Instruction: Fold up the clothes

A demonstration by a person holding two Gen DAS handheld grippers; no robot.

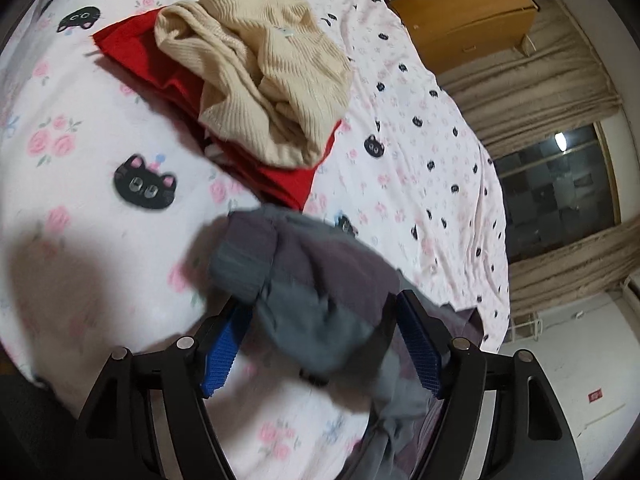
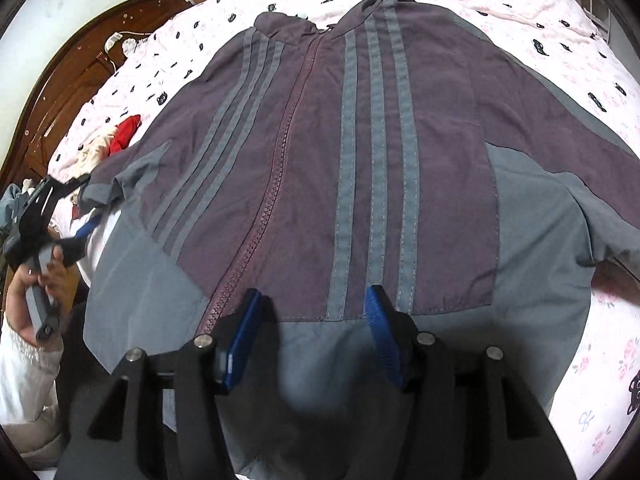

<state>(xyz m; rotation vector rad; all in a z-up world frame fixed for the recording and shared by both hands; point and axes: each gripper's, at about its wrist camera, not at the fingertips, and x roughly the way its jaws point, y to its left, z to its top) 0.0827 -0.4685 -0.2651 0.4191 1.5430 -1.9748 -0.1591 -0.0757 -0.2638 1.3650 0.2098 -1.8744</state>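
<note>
Blue ribbed pads line both claws, and both stand spread with nothing pinched. Nearest in the right wrist view, the right gripper (image 2: pixel 312 336) hangs over the grey hem of the purple-and-grey zip-up track jacket (image 2: pixel 320 160), its jaws parted and clear of the cloth. The jacket lies front up and spread flat on the pink floral bedsheet with black cat faces (image 2: pixel 580 400), zip closed, collar at the far end, one short sleeve running out to the right. At the left edge of that view the left gripper (image 2: pixel 86 228), gripped by a hand (image 2: pixel 36 284) in a white cuff, sits by the other sleeve. In the left wrist view that sleeve lies blurred between the wide-set jaws of the left gripper (image 1: pixel 320 332); the pads do not appear to press it. Beyond it rests a crumpled cream ribbed knit sweater (image 1: pixel 260 76) on top of a red garment (image 1: pixel 168 68), and further off a wooden cabinet (image 1: pixel 468 16) and beige curtains (image 1: pixel 536 92). Judging by this, the jacket has been laid out and the folding proper is yet to begin. The next move likely calls for closing on a sleeve or side edge and carrying it across toward the zip.
</note>
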